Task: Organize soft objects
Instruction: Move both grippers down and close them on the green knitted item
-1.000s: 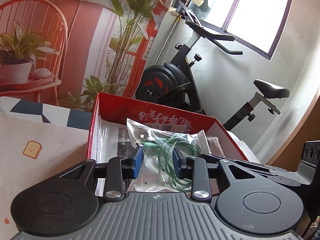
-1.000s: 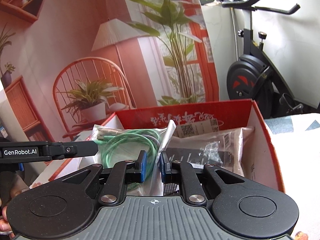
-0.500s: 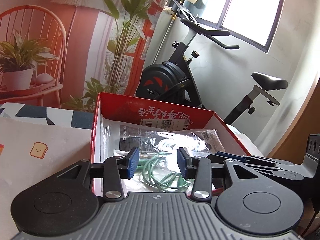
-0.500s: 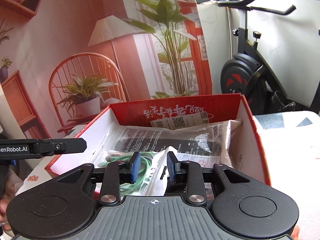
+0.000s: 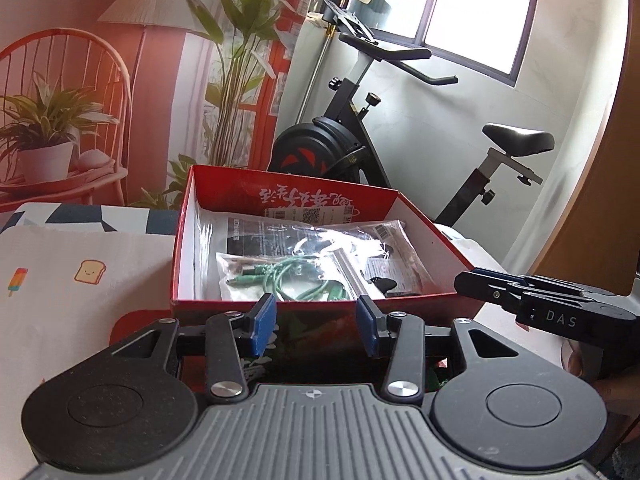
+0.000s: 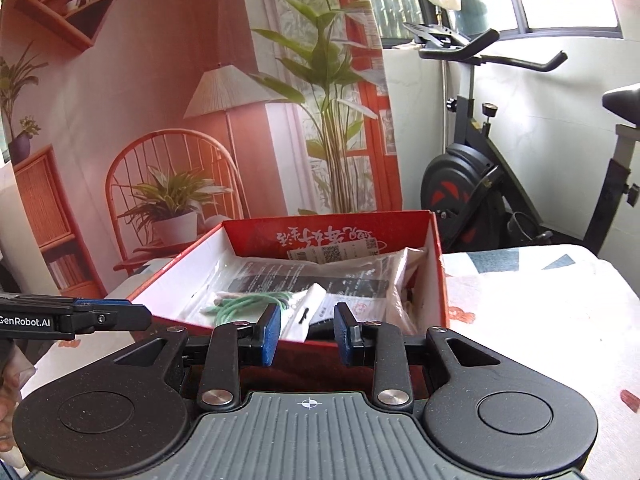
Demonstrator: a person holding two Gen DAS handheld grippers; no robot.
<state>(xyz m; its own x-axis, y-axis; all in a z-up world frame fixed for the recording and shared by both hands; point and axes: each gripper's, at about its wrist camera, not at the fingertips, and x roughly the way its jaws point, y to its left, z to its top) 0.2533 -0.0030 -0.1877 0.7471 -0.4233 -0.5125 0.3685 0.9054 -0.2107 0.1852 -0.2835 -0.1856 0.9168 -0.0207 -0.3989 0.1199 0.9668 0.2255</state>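
A red cardboard box (image 5: 280,196) with white inner walls stands open on the table (image 5: 80,292), which is covered by a pale cloth printed with toast and ice-lolly cartoons. Inside the box, on top of a flat clear packet with a dark printed insert (image 5: 280,236), lies a clear plastic bag holding a coiled green cable (image 5: 296,276), toward the box's near wall.

The left hand-held gripper (image 5: 316,322) hangs just outside the box's near wall, its blue pads (image 5: 265,322) parted and widening, with nothing between them. The right hand-held gripper (image 6: 306,334) sits at the same near wall, jaws partly apart and empty; the white flap of the cable bag (image 6: 308,308) shows in the gap beyond them, inside the box. Behind the box stands an exercise bike (image 5: 360,136).
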